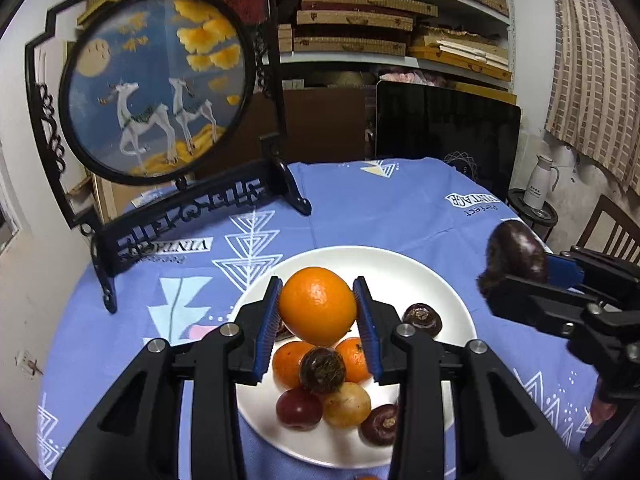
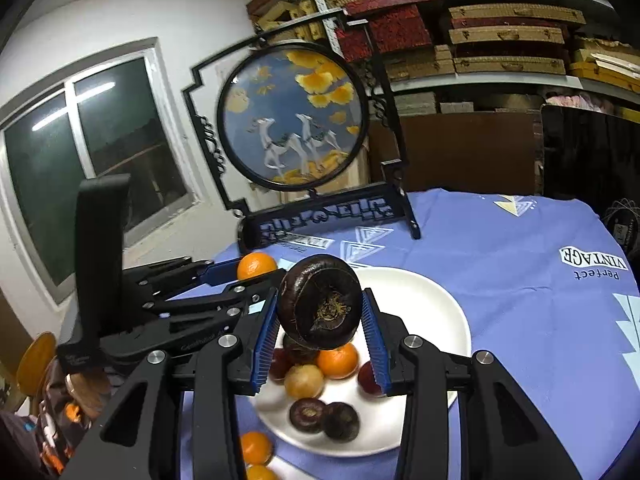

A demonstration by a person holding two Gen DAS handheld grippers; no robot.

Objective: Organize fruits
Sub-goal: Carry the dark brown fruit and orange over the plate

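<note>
White wall (image 2: 120, 20), dark window (image 2: 80, 152), shelves (image 1: 400, 20)

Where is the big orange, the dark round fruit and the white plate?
orange (image 1: 317, 304): left wrist view, middle of its peel.
dark round fruit (image 2: 320, 302): right wrist view, its flat face.
white plate (image 1: 400, 276): left wrist view, bare far part.

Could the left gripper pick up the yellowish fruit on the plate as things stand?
Probably not yet: the left gripper is shut on an orange, so its jaws are occupied. The yellowish fruit lies uncovered on the white plate below, otherwise reachable.
</note>
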